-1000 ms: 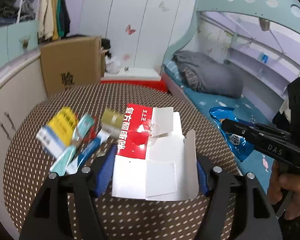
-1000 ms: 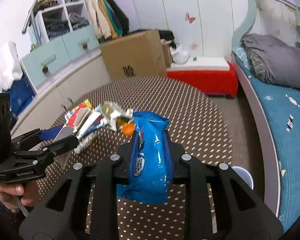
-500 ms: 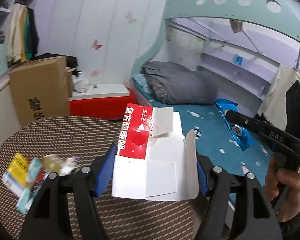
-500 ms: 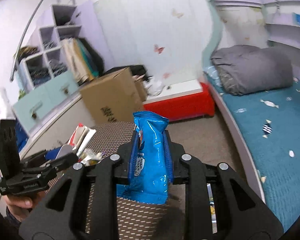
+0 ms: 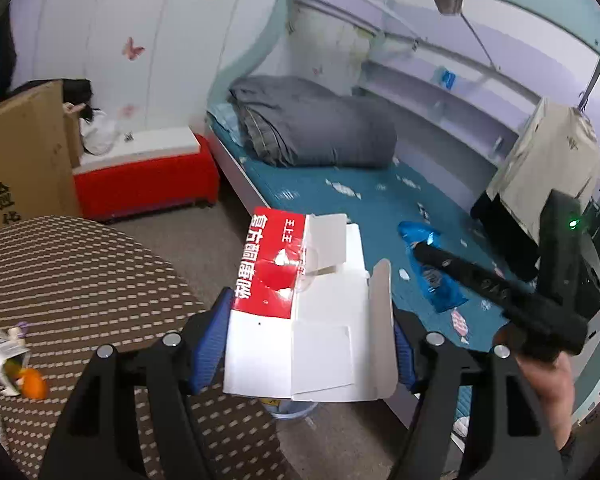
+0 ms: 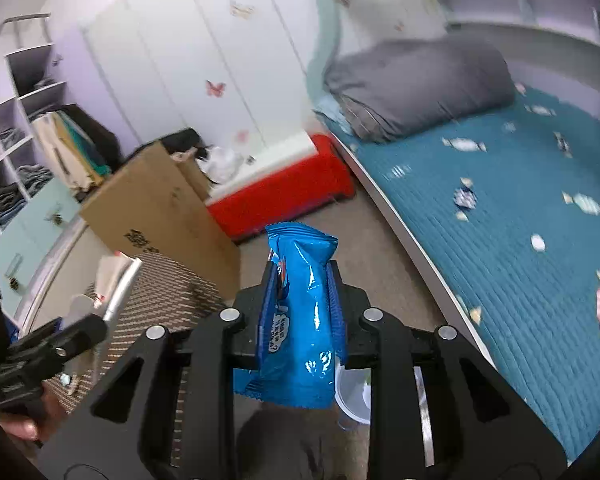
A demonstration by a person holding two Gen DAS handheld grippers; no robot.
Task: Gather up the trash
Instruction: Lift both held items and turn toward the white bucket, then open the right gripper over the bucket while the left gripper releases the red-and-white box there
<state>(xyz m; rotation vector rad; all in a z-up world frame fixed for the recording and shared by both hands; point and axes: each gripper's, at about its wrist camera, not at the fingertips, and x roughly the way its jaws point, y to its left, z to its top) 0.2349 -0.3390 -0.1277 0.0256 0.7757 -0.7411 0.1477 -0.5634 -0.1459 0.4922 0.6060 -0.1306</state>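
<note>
My left gripper (image 5: 308, 340) is shut on a flattened red and white carton (image 5: 300, 312), held in the air past the table's edge. Under the carton a pale bin rim (image 5: 290, 410) shows on the floor. My right gripper (image 6: 302, 304) is shut on a blue snack wrapper (image 6: 300, 320), held upright above the floor, with a pale bin (image 6: 354, 394) partly visible below it. The right gripper also shows in the left wrist view (image 5: 432, 256), with the wrapper (image 5: 440, 284). The left gripper shows at the left of the right wrist view (image 6: 80, 332).
A round table with a brown dotted cloth (image 5: 80, 280) holds leftover wrappers (image 5: 8, 364) at its left edge. A cardboard box (image 6: 160, 208), a red bench (image 6: 284, 192) and a bed with a teal cover (image 6: 520, 240) surround the floor gap.
Both grippers have swung right, away from the table and out over the floor by the bed, each still holding its piece of trash. The pile on the table has slid out of view.
</note>
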